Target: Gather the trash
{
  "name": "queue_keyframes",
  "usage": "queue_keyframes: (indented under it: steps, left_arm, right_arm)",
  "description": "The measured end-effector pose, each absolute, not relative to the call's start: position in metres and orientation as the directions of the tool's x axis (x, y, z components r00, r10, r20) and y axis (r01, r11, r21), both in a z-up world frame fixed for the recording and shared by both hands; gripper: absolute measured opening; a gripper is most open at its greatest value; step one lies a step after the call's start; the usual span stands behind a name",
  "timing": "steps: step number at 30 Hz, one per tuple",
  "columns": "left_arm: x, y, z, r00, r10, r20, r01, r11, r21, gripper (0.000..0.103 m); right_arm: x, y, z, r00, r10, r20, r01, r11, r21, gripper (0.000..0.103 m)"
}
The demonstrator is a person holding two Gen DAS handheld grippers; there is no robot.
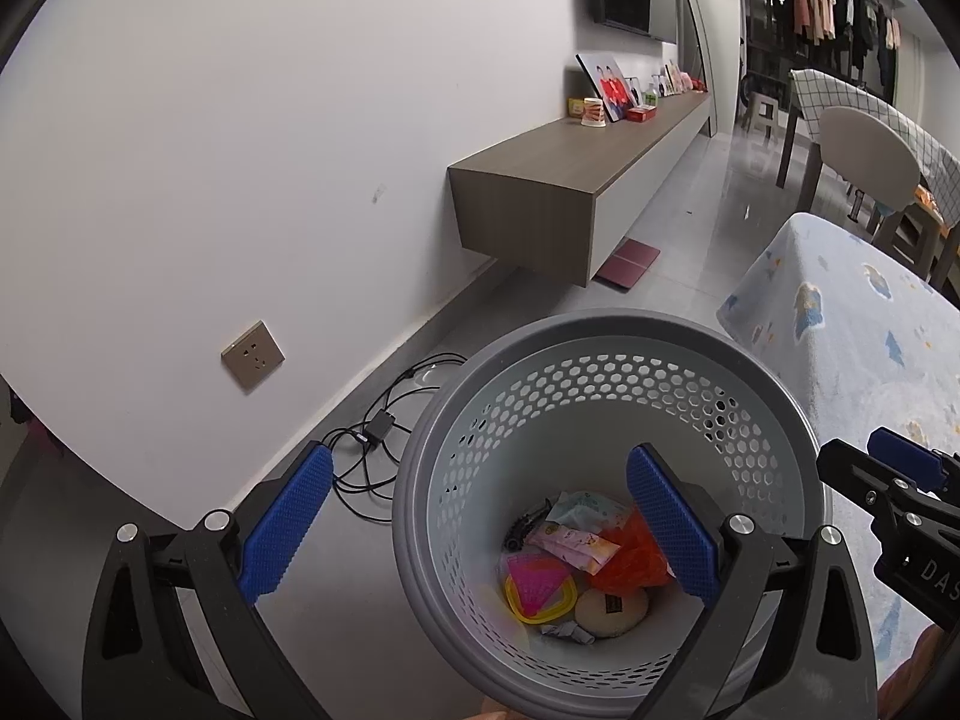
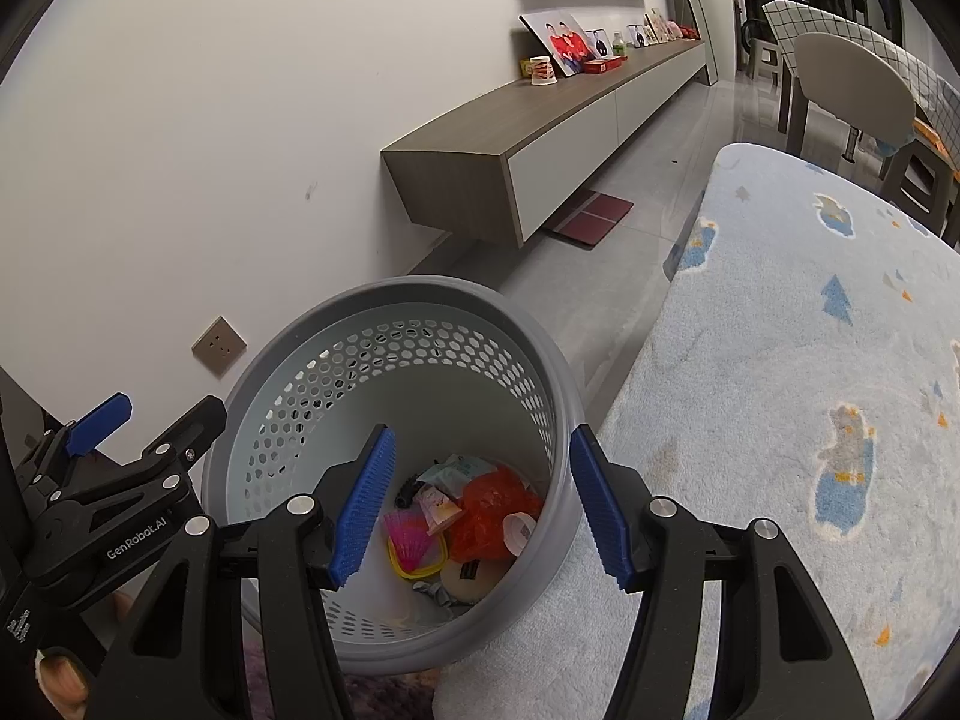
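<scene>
Both claws spread over the bin
Left claw and right claw held nothing; collecting seemed finished, next likely withdrawing.

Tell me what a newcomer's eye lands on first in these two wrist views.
First, the round grey perforated plastic trash basket, standing on the floor between the white wall and the pale blue patterned rug, with bright litter at its bottom: an orange crumpled plastic bag and a pink-and-yellow fan-shaped toy. Next, the open left gripper and right gripper, both poised over the basket.
</scene>
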State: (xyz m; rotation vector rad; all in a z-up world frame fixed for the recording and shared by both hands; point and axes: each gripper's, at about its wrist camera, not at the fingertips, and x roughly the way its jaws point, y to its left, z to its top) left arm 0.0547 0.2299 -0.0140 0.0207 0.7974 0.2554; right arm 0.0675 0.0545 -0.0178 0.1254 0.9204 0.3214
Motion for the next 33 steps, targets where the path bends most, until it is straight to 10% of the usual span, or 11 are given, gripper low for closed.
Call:
queue_keyframes:
  steps: [33]
  left_arm:
    - [0.0542,0.2306,-0.013,0.673,0.239,-0.7,-0.214,0.969,0.125,0.097]
  right_arm:
    - [0.0669,0.0559,-0.0181,0.56,0.325,-0.762,-0.22,0.945,0.241,0.058]
